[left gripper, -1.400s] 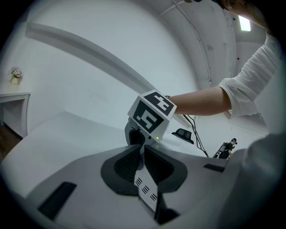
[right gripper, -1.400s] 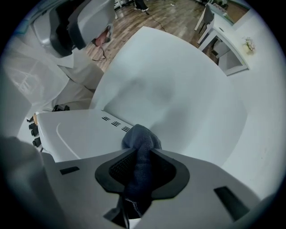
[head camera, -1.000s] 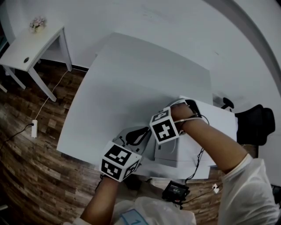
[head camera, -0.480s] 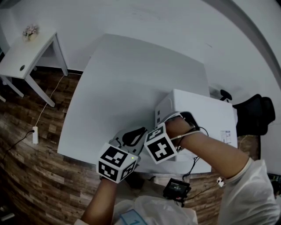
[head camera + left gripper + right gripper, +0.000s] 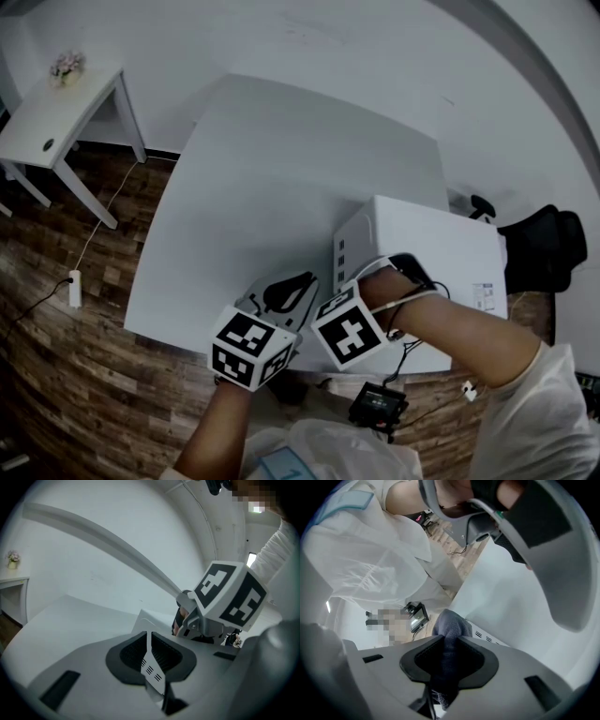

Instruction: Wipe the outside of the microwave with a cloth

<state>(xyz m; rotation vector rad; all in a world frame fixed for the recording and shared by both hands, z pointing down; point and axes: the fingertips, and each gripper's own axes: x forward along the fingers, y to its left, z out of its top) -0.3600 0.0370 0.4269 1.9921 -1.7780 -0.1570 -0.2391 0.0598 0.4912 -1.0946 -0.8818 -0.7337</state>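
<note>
Cloth (image 5: 451, 629) sits pinched in your right gripper (image 5: 448, 645): its jaws are clamped on the dark grey-blue fabric, and a rounded fold pokes out past their tips. Just beyond that fold is a white wall of the microwave (image 5: 431, 246) with a short row of vent slots; whether the fold touches that wall cannot be told. From the head view, your right gripper points steeply down at the microwave's near left corner, its marker cube (image 5: 349, 329) facing up.

Your left gripper (image 5: 287, 292) is just beside it, to the left, held nearly level over the near edge of the table (image 5: 281, 178). Its jaws are pressed together with nothing between them, and its view looks across the bare tabletop with the right gripper's cube close on its right side.

The microwave stands on the table's near right part, its white top facing up. A small black box (image 5: 377, 405) with a lead lies on the floor (image 5: 56, 375) below the near edge. Farther off, a black chair (image 5: 548, 253) stands to the right of the microwave. At the far left, a power strip (image 5: 73, 286) lies on the wooden floor, and beyond it a white side table (image 5: 56, 111) carries a small bunch of flowers (image 5: 66, 66).
</note>
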